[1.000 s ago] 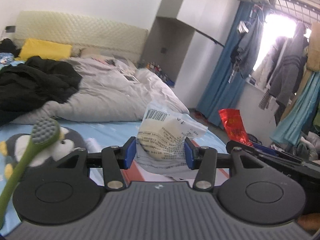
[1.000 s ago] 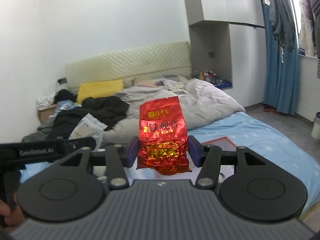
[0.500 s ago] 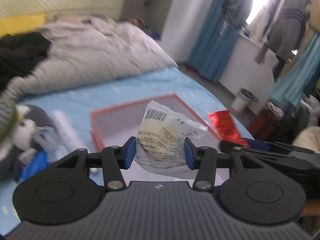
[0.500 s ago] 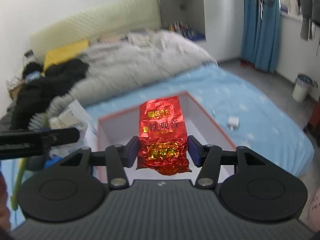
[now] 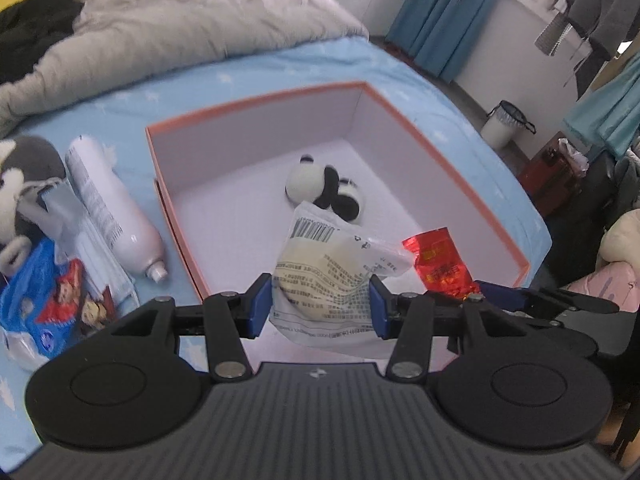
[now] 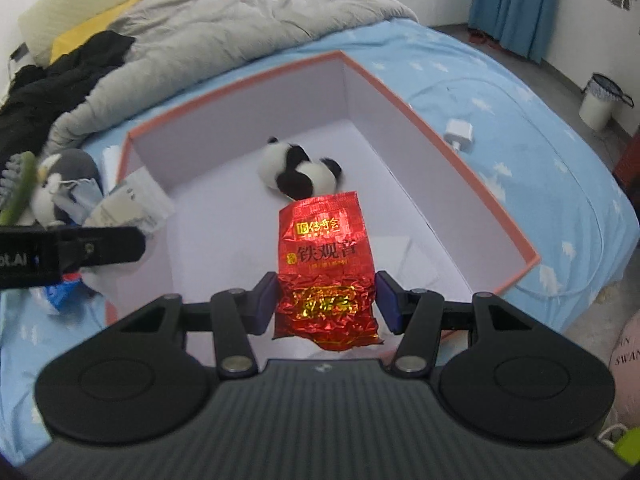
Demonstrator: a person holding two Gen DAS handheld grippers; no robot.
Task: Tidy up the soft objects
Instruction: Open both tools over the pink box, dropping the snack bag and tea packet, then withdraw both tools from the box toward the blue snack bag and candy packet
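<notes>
My left gripper [image 5: 320, 304] is shut on a white plastic packet [image 5: 332, 268] with a barcode, held above the near part of an orange-rimmed box [image 5: 256, 100]. My right gripper [image 6: 326, 302] is shut on a red foil tea packet [image 6: 326, 264], also above the box [image 6: 236, 80]. The red packet also shows in the left wrist view [image 5: 438, 264], to the right of the white one. A small panda plush [image 5: 324, 190] lies inside the box on its white floor and also shows in the right wrist view [image 6: 298, 170].
Left of the box on the blue sheet lie a white bottle [image 5: 108, 208], a grey penguin plush [image 5: 24, 184], a face mask and a blue snack bag [image 5: 44, 292]. A grey duvet [image 6: 224, 28] is behind. A white charger [image 6: 460, 134] lies right of the box.
Both grippers have tilted down and moved forward over the box, each still holding its packet. The view has dropped from the room to the box interior with the panda.
</notes>
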